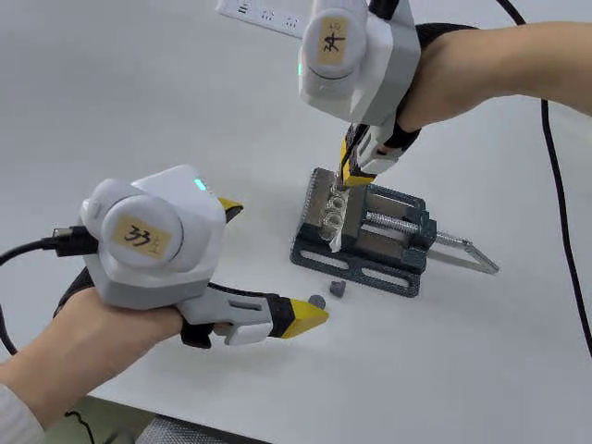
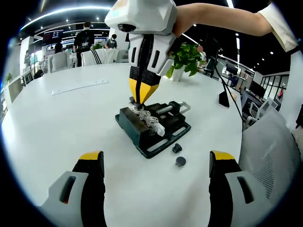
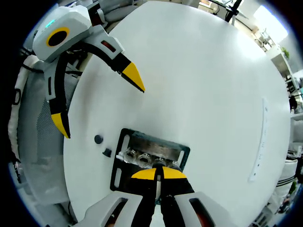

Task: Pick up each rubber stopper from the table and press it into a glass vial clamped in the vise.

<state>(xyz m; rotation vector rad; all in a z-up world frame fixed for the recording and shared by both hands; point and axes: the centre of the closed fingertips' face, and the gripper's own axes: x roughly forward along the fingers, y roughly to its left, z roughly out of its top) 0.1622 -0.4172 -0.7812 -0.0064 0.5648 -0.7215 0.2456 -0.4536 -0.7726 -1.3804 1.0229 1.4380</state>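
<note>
One broad white bench [image 1: 139, 92] carries all of the work. In the head view the left gripper [image 1: 273, 261] sits at 8 o'clock, held in a hand, its yellow-tipped jaws spread wide and grasping nothing. Its own view looks out between those parted jaws toward the vise. The right gripper [image 1: 350, 176] comes down from 12 o'clock, held in the person's other hand. Its jaws are clenched together, tips pointing down onto the far end of the vial row. Whether a stopper is pinched between them I cannot tell.

The dark green vise [image 1: 388, 242] stands just off centre at 3 o'clock. Its screw and bent handle [image 1: 467, 248] run out toward 4 o'clock. A white power strip [image 1: 264, 14] lies at the bench's far edge, at 12 o'clock.

Several clear glass vials [image 1: 333, 215] stand upright in a row, clamped between the vise's jaws. In the right gripper view the closed yellow tips hang directly over the vial at the row's 3 o'clock end.

Two dark rubber stoppers lie loose on the bench, at 7 o'clock from the vise and just off its base. One stopper [image 1: 338, 289] is nearest the vise; the other stopper [image 1: 317, 302] lies beside it, close to the left gripper's lower jaw tip. In the left gripper view both lie ahead of the open jaws, toward 3 o'clock.
</note>
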